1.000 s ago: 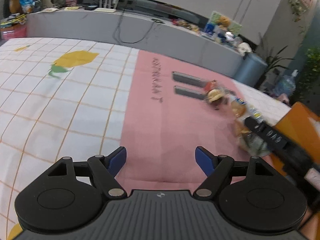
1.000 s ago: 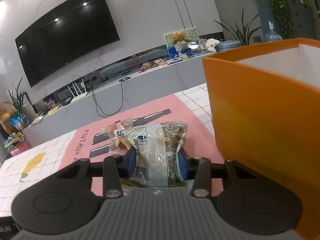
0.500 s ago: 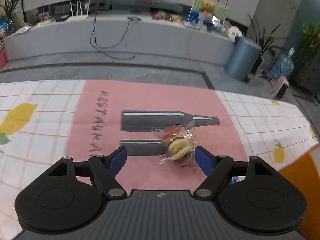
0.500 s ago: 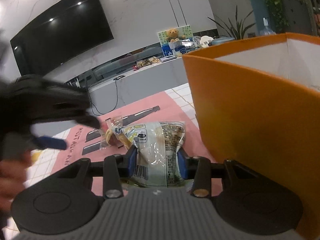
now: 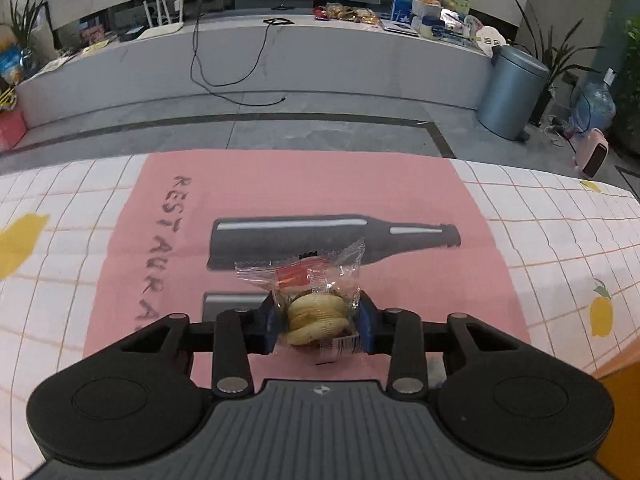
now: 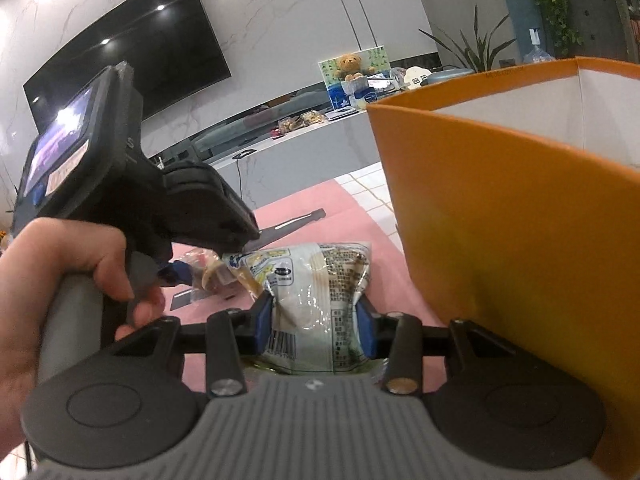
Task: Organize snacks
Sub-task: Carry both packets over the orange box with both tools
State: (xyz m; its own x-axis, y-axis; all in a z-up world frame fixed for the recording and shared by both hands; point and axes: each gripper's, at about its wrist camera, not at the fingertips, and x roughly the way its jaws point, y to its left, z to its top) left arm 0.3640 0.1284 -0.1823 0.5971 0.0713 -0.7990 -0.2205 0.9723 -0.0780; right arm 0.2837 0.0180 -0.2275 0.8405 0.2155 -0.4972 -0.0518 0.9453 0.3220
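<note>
A clear packet of round cookies [image 5: 316, 308] lies on the pink mat [image 5: 280, 184], over the printed bottle. My left gripper [image 5: 319, 322] is closing on it, both blue pads against the packet's sides. In the right wrist view my right gripper [image 6: 315, 320] is shut on a white printed snack bag [image 6: 316, 276], held just left of the orange box [image 6: 500, 220]. The left gripper's body [image 6: 160, 200], held by a hand [image 6: 60, 264], hangs over the cookie packet [image 6: 208, 276] beside the bag.
The orange box's corner [image 5: 624, 392] shows at the lower right in the left wrist view. The checked lemon tablecloth [image 5: 60, 280] spreads to both sides of the mat. Past the table's far edge are the floor, a grey bin [image 5: 512, 92] and a long console.
My left gripper swung over the mat to the cookie packet and its jaws went from wide to pressed on it. It came into the right wrist view. The right gripper kept its bag still.
</note>
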